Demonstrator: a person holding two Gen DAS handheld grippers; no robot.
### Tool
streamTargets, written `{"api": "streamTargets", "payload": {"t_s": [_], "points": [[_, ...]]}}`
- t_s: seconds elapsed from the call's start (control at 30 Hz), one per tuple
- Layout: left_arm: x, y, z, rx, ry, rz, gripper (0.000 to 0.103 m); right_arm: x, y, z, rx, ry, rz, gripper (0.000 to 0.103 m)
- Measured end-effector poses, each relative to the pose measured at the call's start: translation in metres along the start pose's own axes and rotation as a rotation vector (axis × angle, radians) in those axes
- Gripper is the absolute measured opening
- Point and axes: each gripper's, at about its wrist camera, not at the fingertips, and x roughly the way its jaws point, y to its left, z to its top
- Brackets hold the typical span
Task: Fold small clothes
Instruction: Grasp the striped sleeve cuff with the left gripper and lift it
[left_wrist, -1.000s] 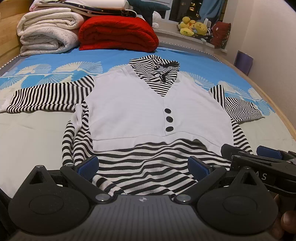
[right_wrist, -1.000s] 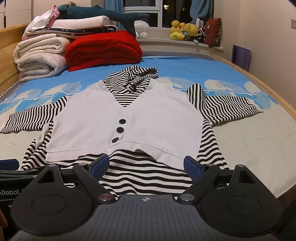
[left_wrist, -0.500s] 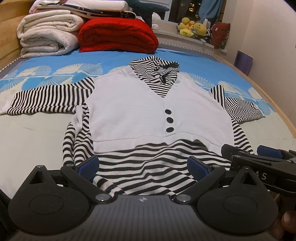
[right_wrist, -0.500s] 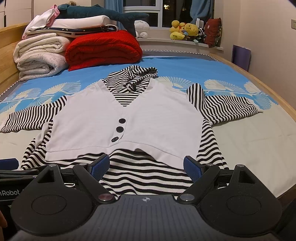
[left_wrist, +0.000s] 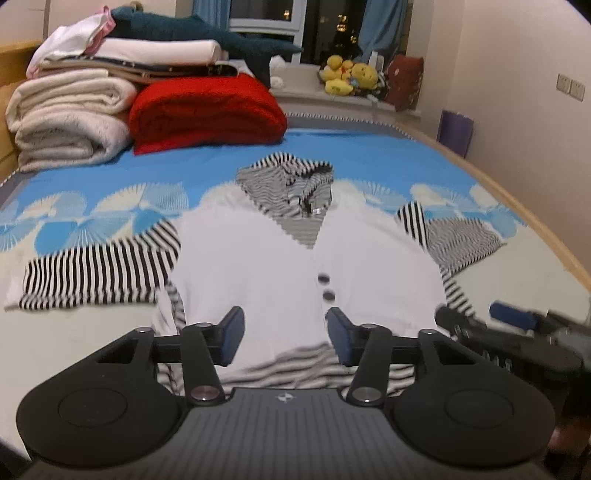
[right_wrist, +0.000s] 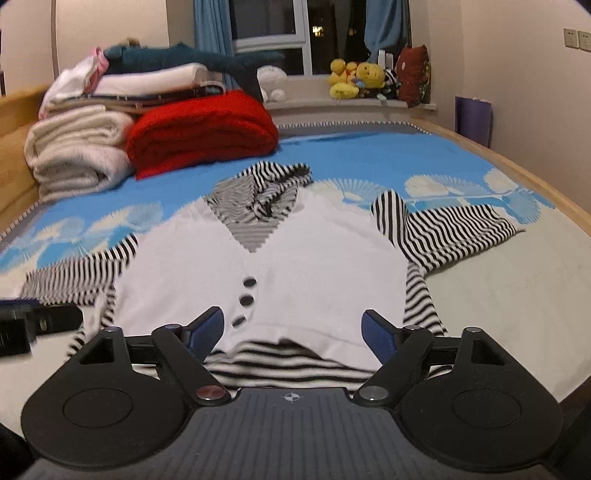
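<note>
Striped hooded top with white vest front spread flat, face up, on blue-patterned bed cover; sleeves out to both sides, hood toward the window, striped hem nearest the cameras.

Left gripper: jaws closing, roughly half apart. Hem fabric seen between the pads in the left wrist view, but no pad visibly pressing on it; not gripped as far as can be told. Frame blurred.

Right gripper: jaws closing, wide apart, hem below and between them, no contact visible.

Risks, judged:
- Pads closing above the cloth, catching nothing or only the top layer; fold then drags the white vest panel off the striped layer beneath.
- Uneven pinch heights between the two grippers, giving a skewed fold line.
- Sleeves not yet tucked; hem lifted now likely to bunch them.

Containers: none in view. Folded blankets, red and cream, stacked at the bed's far left.
</note>
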Motion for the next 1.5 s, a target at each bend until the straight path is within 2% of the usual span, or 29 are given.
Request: {"api": "streamTargets", "payload": {"t_s": [0.17, 0.3, 0.43, 0.53, 0.63, 0.8, 0.93, 1.0, 1.07, 1.13, 1.23, 1.37, 1.43, 1.5], "points": [[0.013, 0.022, 0.032, 0.055, -0.04, -0.025, 0.032, -0.009, -0.001, 0.008, 0.009, -0.038, 0.006, 0.054], [0.051, 0.058, 0.052, 0.086, 0.033, -0.033, 0.029, -0.013, 0.0, 0.018, 0.004, -0.039, 0.002, 0.054], [0.096, 0.125, 0.07, 0.034, 0.119, 0.013, 0.029, -0.014, -0.002, 0.051, -0.017, -0.052, 0.015, 0.056], [0.123, 0.187, 0.083, -0.074, 0.16, 0.084, 0.029, -0.008, -0.004, 0.089, -0.041, -0.082, 0.031, 0.06], [0.15, 0.257, 0.083, -0.234, 0.238, 0.174, 0.029, 0.003, 0.005, 0.132, -0.079, -0.122, 0.105, 0.069], [0.168, 0.366, 0.05, -0.57, 0.331, 0.276, 0.029, 0.029, 0.034, 0.188, -0.211, -0.215, 0.26, 0.076], [0.167, 0.423, 0.015, -0.791, 0.388, 0.321, 0.029, 0.068, 0.043, 0.197, -0.263, -0.256, 0.274, 0.078], [0.169, 0.435, 0.007, -0.827, 0.4, 0.35, 0.03, 0.097, 0.038, 0.186, -0.261, -0.219, 0.241, 0.078], [0.173, 0.444, 0.003, -0.845, 0.409, 0.335, 0.033, 0.123, 0.036, 0.178, -0.255, -0.103, 0.178, 0.078], [0.18, 0.449, 0.001, -0.862, 0.41, 0.308, 0.04, 0.134, 0.036, 0.178, -0.266, -0.046, 0.16, 0.077], [0.186, 0.457, -0.001, -0.888, 0.42, 0.335, 0.046, 0.143, 0.033, 0.18, -0.266, -0.041, 0.168, 0.078], [0.193, 0.471, -0.013, -1.007, 0.445, 0.429, 0.046, 0.154, 0.02, 0.175, -0.259, -0.012, 0.134, 0.077], [0.19, 0.472, -0.018, -1.045, 0.437, 0.427, 0.046, 0.16, 0.011, 0.178, -0.229, 0.015, 0.123, 0.077], [0.19, 0.468, -0.018, -1.036, 0.429, 0.438, 0.042, 0.166, 0.001, 0.179, -0.181, 0.039, 0.127, 0.071]]}}
